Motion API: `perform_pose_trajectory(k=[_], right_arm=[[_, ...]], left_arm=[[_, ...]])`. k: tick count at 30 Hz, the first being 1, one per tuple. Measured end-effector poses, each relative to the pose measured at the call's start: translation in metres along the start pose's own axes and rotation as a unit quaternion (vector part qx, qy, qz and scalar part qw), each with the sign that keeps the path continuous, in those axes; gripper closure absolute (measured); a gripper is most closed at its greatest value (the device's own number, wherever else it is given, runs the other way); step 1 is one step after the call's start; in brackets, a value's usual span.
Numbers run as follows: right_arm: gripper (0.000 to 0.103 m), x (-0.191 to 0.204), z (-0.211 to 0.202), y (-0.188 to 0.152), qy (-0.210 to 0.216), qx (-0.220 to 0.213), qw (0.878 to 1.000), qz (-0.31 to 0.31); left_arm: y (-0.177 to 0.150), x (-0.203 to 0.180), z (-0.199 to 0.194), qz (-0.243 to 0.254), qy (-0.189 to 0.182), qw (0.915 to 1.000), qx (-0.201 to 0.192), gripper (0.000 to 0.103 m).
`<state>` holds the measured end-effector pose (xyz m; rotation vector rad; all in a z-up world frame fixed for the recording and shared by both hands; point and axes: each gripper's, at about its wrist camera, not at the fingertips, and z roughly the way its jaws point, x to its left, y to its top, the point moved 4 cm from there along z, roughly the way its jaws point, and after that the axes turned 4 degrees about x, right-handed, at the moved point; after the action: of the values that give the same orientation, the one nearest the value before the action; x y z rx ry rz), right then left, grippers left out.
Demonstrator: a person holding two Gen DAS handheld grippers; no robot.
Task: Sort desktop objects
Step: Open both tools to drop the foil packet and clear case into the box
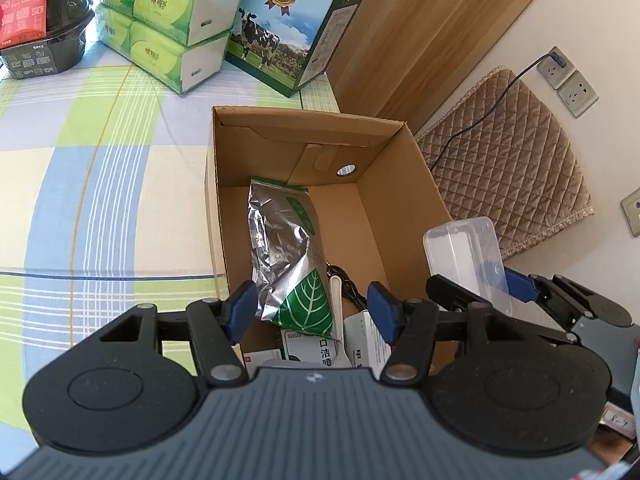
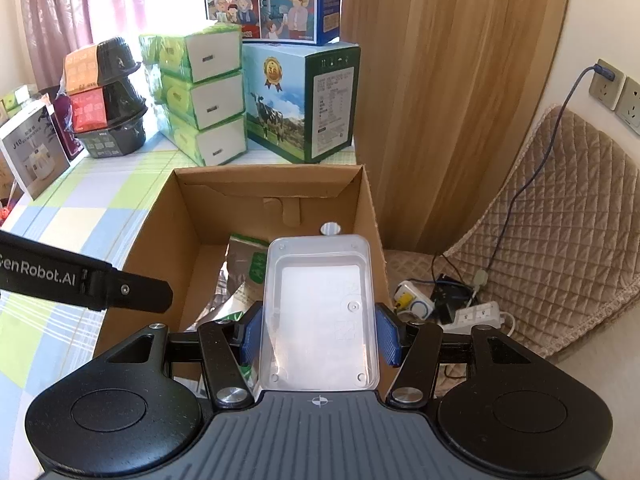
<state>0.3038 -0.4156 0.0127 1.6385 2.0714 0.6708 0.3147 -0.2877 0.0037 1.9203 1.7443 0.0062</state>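
Clear plastic tray [image 2: 318, 312] pinched between blue pads [image 2: 252, 336] of right gripper [image 2: 320, 338], low centre of right wrist frame, above open cardboard box [image 2: 276, 192]. Inside box: foil pouch [image 1: 288, 256], probably small cartons at bottom, partly hidden. Left gripper [image 1: 312, 312] spread, holding nothing, over box's near end

I note stacked green tissue packs [image 2: 202, 98] beside a cow-printed milk carton [image 2: 300, 100] on the checked tablecloth [image 1: 100, 160]; a quilted chair [image 2: 560, 216] holds a power strip [image 2: 480, 314].
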Motion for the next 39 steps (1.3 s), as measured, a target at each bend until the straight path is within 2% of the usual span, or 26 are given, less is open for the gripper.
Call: perform_pose_trajectory(k=[20, 25, 26, 28, 34, 39], right_arm=[[0.049, 0.003, 0.004, 0.011, 0.004, -0.007, 1.0, 0.004], [0.049, 0.004, 0.004, 0.016, 0.006, -0.027, 1.0, 0.012], [0.047, 0.003, 0.003, 0.017, 0.007, -0.033, 0.999, 0.013], [0.032, 0.002, 0.001, 0.018, 0.01, -0.04, 0.999, 0.015], [0.03, -0.006, -0.005, 0.01, 0.008, -0.04, 0.999, 0.027], [0.03, -0.01, -0.013, -0.004, 0.006, -0.031, 0.999, 0.031]], left_arm=[[0.001, 0.003, -0.002, 0.0, -0.004, 1.0, 0.0, 0.048], [0.002, 0.007, -0.004, -0.003, -0.004, 1.0, -0.002, 0.046], [0.002, 0.009, -0.004, -0.005, -0.002, 1.0, -0.003, 0.045], [0.002, 0.011, -0.006, -0.007, 0.0, 1.0, -0.005, 0.044], [-0.002, 0.017, -0.007, -0.011, 0.007, 0.9999, -0.004, 0.042], [-0.012, 0.013, -0.016, 0.0, 0.016, 0.9998, -0.014, 0.029]])
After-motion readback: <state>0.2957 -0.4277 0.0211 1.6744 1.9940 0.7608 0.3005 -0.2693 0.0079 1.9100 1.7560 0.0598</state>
